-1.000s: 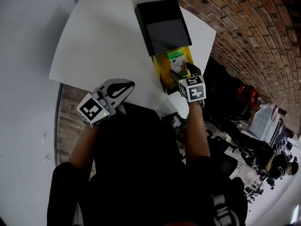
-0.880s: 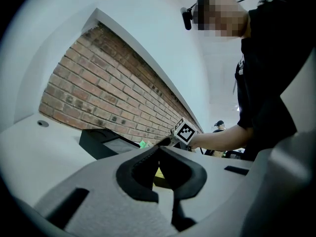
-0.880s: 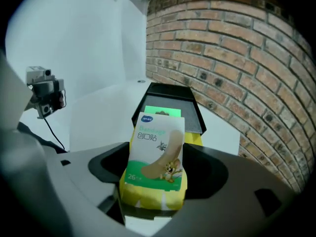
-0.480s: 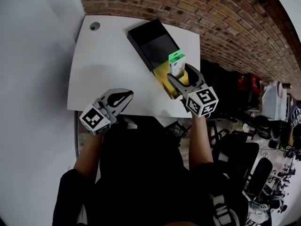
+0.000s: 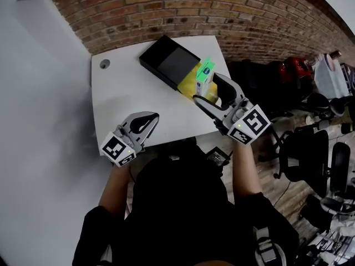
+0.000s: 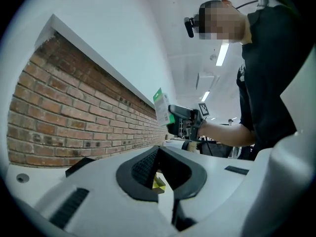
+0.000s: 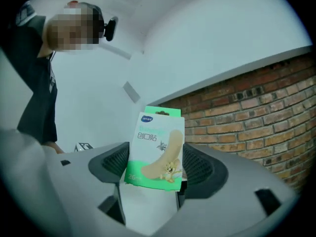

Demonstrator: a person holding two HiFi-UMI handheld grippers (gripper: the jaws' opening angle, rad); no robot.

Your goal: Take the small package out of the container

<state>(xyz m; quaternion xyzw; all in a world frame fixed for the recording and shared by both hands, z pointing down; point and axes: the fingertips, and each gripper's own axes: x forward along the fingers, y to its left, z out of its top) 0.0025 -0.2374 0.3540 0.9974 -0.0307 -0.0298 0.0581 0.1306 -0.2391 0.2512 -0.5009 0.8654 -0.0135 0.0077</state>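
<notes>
White table below, small package between right tongs, above yellow container

A white table stands beside a red brick wall, with a round grey cable grommet near its far left corner. To the right, black office chairs stand on a wooden floor. Strip lights glow overhead.
</notes>
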